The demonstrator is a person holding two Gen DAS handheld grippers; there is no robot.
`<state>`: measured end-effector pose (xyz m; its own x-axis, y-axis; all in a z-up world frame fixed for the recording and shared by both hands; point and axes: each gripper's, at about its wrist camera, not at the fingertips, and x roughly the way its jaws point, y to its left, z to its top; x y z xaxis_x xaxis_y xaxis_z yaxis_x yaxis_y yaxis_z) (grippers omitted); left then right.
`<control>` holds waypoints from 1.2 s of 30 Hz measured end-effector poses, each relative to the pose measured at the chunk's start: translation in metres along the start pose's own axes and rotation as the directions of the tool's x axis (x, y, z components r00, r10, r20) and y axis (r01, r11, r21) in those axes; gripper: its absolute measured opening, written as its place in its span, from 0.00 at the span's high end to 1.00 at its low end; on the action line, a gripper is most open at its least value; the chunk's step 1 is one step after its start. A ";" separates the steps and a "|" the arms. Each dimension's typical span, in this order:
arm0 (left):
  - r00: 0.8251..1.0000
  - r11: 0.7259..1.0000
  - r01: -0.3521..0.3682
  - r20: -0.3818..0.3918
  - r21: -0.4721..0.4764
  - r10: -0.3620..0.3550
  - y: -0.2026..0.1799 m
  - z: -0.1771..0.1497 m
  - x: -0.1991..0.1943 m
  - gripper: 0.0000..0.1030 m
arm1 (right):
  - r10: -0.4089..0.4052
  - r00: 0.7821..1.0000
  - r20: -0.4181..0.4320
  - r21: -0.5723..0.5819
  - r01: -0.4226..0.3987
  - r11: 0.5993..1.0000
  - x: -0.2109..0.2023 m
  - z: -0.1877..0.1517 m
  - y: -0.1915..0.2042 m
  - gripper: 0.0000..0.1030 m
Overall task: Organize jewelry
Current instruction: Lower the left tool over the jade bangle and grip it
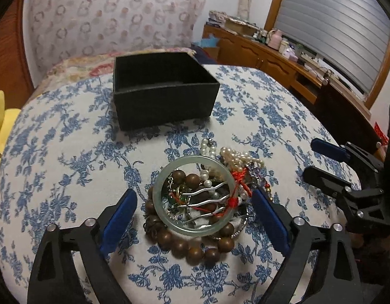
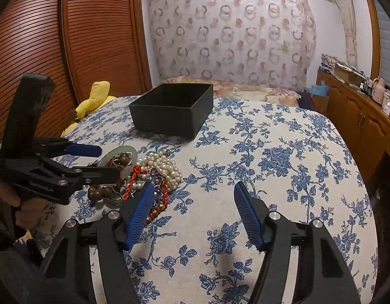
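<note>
Straddling the jade bangle (image 1: 192, 195) untouching, the left gripper (image 1: 195, 202) gapes wide.

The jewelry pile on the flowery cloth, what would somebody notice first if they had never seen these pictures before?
First comes the tangled jewelry pile in the middle of the blue flowered cloth, with a pale green bangle lying on top of brown wooden beads and white pearls. The left gripper stands open on either side of that bangle. Behind the pile sits an open black box, which looks empty.
</note>
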<state>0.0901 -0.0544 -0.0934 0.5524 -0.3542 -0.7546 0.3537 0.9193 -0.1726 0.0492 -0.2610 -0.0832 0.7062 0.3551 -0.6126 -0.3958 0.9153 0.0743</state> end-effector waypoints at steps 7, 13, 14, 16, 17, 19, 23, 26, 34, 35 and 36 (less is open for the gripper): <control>1.000 1.000 0.007 -0.025 -0.001 -0.007 0.002 0.000 0.011 0.25 | 0.010 1.000 0.000 0.001 -0.010 1.000 0.002 0.003 -0.001 0.34; 1.000 1.000 0.006 0.013 -0.008 -0.006 0.006 -0.001 0.003 0.33 | 0.028 0.999 -0.020 -0.016 -0.028 0.999 0.012 0.005 0.000 0.43; 1.000 1.000 0.000 0.025 -0.012 0.000 0.006 -0.002 0.000 0.33 | 0.032 0.999 -0.027 -0.017 -0.033 0.999 0.016 0.006 0.000 0.44; 0.999 1.000 -0.007 0.049 -0.022 0.009 0.008 -0.003 -0.006 0.33 | 0.044 0.998 -0.038 -0.022 -0.045 0.999 0.021 0.008 0.001 0.47; 0.998 1.000 -0.008 0.061 -0.028 0.009 0.009 -0.004 -0.009 0.33 | 0.053 0.998 -0.046 -0.025 -0.054 0.998 0.024 0.010 0.003 0.48; 0.997 0.999 -0.010 0.082 -0.035 0.013 0.010 -0.007 -0.015 0.33 | 0.072 0.995 -0.061 -0.029 -0.074 0.997 0.030 0.015 0.006 0.49; 0.993 0.999 -0.023 0.112 -0.044 0.028 0.013 -0.011 -0.025 0.33 | 0.105 0.992 -0.075 -0.054 -0.109 0.993 0.038 0.026 0.018 0.50; 0.991 0.998 -0.032 0.129 -0.053 0.038 0.016 -0.013 -0.031 0.33 | 0.126 0.987 -0.101 -0.071 -0.134 0.988 0.048 0.033 0.027 0.51; 0.987 0.996 -0.039 0.152 -0.074 0.050 0.024 -0.019 -0.039 0.33 | 0.173 0.966 -0.193 -0.053 -0.186 0.981 0.082 0.043 0.031 0.64; 0.987 0.996 -0.038 0.152 -0.075 0.049 0.024 -0.019 -0.039 0.33 | 0.177 0.963 -0.203 -0.044 -0.190 0.981 0.085 0.044 0.030 0.68; 0.987 0.996 -0.037 0.151 -0.077 0.048 0.025 -0.020 -0.039 0.33 | 0.179 0.960 -0.215 -0.038 -0.191 0.981 0.088 0.044 0.030 0.70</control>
<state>0.0622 -0.0144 -0.0810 0.6765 -0.3313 -0.6577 0.2739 0.9422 -0.1929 0.1258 -0.1942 -0.1004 0.4809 0.4636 -0.7442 -0.5457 0.8226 0.1598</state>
